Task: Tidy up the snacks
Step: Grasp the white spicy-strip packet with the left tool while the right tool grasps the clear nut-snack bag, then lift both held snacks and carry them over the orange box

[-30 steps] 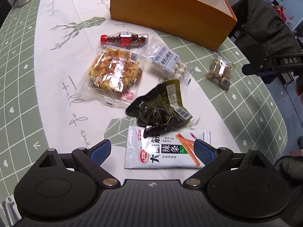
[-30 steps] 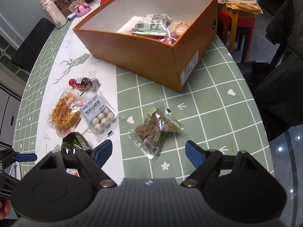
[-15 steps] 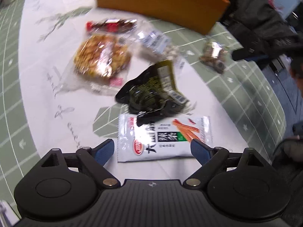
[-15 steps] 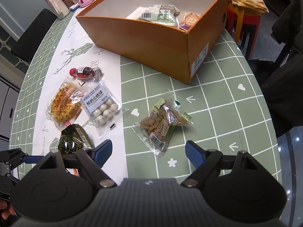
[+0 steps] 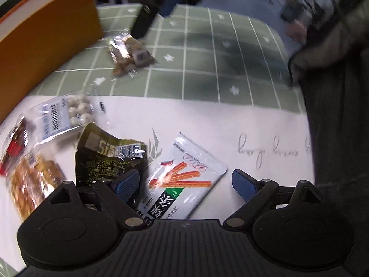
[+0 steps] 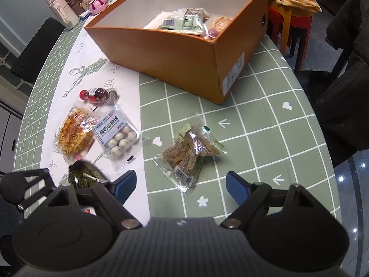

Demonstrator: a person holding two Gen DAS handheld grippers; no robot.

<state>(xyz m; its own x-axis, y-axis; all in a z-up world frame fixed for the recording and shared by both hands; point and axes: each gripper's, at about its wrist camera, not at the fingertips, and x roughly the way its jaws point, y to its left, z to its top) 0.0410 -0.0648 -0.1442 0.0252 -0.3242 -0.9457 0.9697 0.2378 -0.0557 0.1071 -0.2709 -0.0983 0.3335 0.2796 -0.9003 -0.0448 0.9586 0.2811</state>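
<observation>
Both sets of jaws stand spread and hold nothing; the left gripper [image 5: 185, 182] straddles the white spicy-strip packet [image 5: 182, 182] on the worktop [image 6: 265, 138], likely to pinch it; the right gripper [image 6: 180, 184] hangs over the clear biscuit bag [image 6: 188, 155]; the orange box [image 6: 184, 62], already part filled, waits just beyond.

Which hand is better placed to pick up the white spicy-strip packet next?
Left. The left gripper is open, with its fingers either side of the white packet. The right gripper sits over the brown snack bag instead.
</observation>
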